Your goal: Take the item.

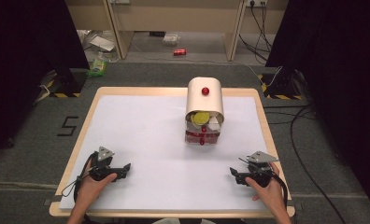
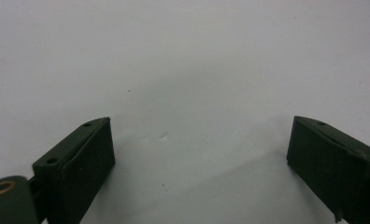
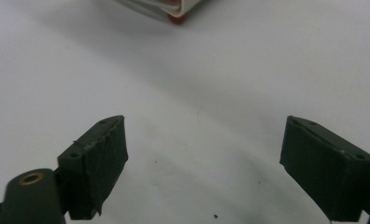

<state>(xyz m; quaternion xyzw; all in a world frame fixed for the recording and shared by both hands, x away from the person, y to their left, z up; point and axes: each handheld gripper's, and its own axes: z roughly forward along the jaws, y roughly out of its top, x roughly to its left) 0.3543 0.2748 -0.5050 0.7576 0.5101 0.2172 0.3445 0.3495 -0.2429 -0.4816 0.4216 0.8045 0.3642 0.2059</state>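
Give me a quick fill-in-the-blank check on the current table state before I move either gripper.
1. The left gripper has its jaws ____.
2. The knob on the cream box is coloured ____.
3. The right gripper holds ____.
4. The white table carries the box nearer its ____ edge.

Missing words: open; red; nothing; far

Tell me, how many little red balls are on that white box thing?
2 for sure. One red ball sits on the box's curved top. Another red ball is at the bottom front. A third may sit just above that one; it is too small to tell.
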